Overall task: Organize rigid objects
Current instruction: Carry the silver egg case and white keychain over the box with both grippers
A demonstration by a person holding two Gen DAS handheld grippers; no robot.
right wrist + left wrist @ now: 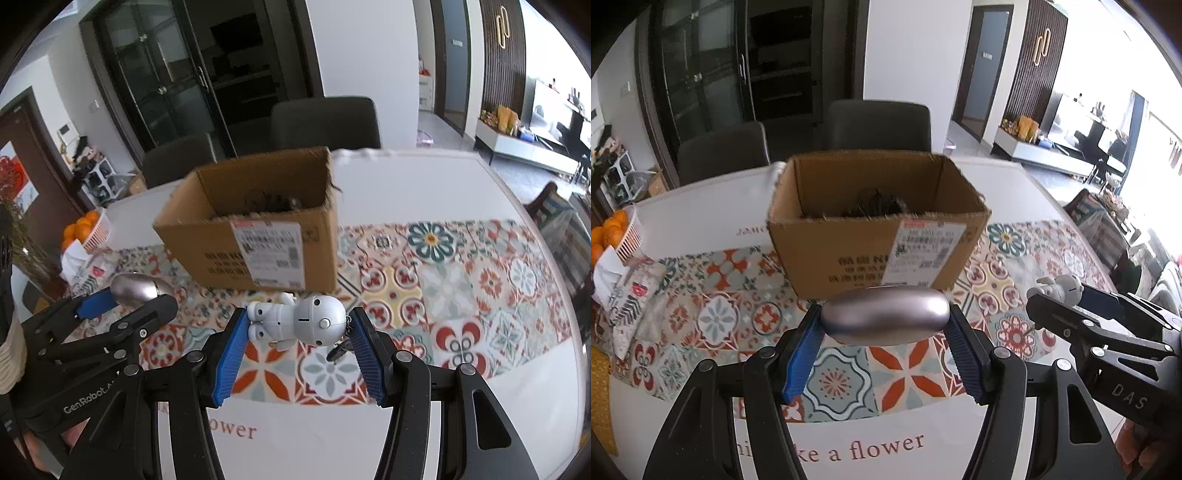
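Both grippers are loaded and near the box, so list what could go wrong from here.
1. The left gripper pinches the smooth metallic oval only at its rounded ends; it may squirt out.
2. The right gripper holds the white robot figure sideways, with its keychain dangling; that could snag the cardboard box rim.
3. The grippers sit close together and may collide over the box opening.
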